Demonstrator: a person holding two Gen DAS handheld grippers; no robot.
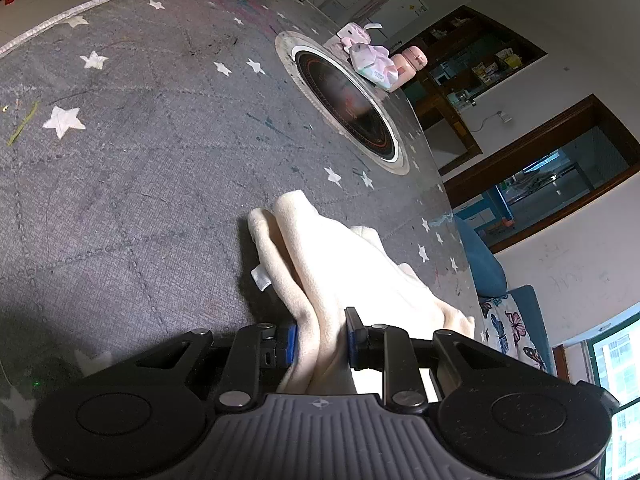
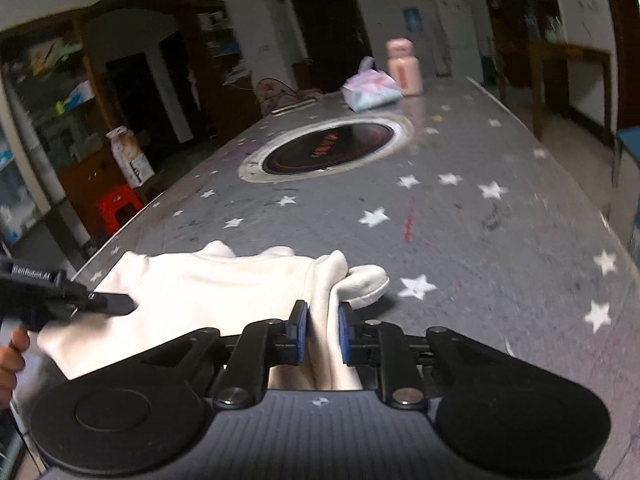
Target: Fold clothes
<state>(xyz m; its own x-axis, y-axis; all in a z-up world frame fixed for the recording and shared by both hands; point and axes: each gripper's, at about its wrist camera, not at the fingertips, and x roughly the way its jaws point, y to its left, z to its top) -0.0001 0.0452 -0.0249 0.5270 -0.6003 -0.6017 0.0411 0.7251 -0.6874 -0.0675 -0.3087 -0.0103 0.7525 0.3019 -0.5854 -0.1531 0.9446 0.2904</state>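
Long grey star-print tablecloth w/ a round black hob inset. Cream soft fleece garment lies bunched at the near edge. Left gripper and right gripper each pinch a fold of it. Step: corners gripped; next prob. lift & spread flat.
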